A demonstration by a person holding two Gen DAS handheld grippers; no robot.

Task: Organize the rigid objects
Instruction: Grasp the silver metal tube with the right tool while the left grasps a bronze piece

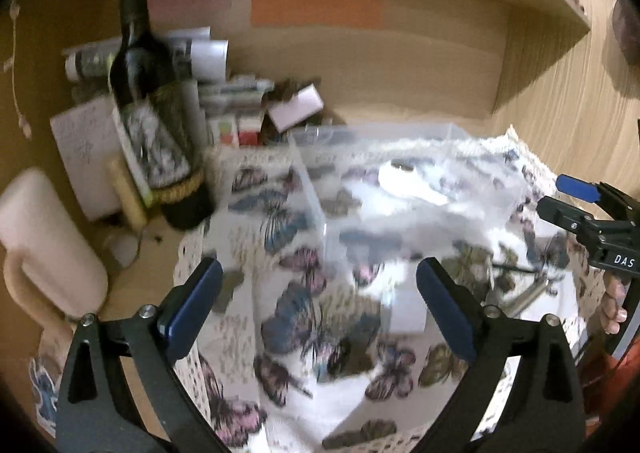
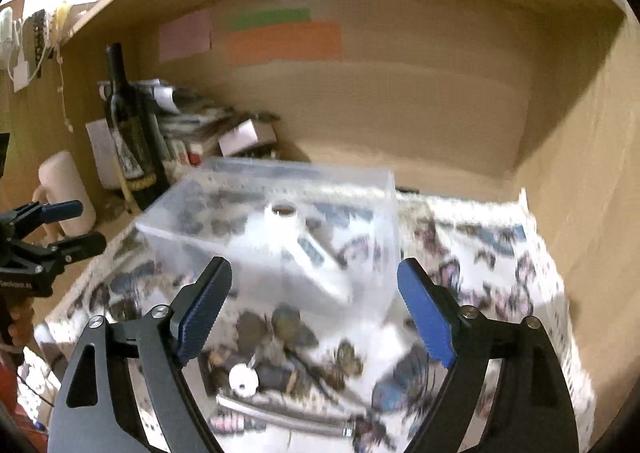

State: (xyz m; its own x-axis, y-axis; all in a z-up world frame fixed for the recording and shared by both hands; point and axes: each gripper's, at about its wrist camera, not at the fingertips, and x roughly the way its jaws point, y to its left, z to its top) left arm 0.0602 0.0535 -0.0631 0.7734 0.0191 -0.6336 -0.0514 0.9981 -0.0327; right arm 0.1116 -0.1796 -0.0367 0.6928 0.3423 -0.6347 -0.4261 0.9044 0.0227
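A clear plastic box (image 2: 360, 189) stands on a butterfly-print cloth (image 2: 500, 253) and holds a white plastic piece (image 2: 304, 249). The box also shows in the left wrist view (image 1: 400, 141). My right gripper (image 2: 316, 305) is open and empty, just in front of the box. Below it lie a white round-headed part (image 2: 242, 379) and a metal rod (image 2: 288, 419). My left gripper (image 1: 320, 305) is open and empty over the cloth (image 1: 280, 293), left of the box. The right gripper shows at the right edge of the left wrist view (image 1: 580, 209).
A dark wine bottle (image 1: 156, 109) stands at the back left with papers, small boxes (image 1: 296, 109) and a pale jug (image 1: 44, 241). Wooden shelf walls (image 2: 580, 173) close in the back and right. Coloured paper strips (image 2: 284, 41) hang on the back wall.
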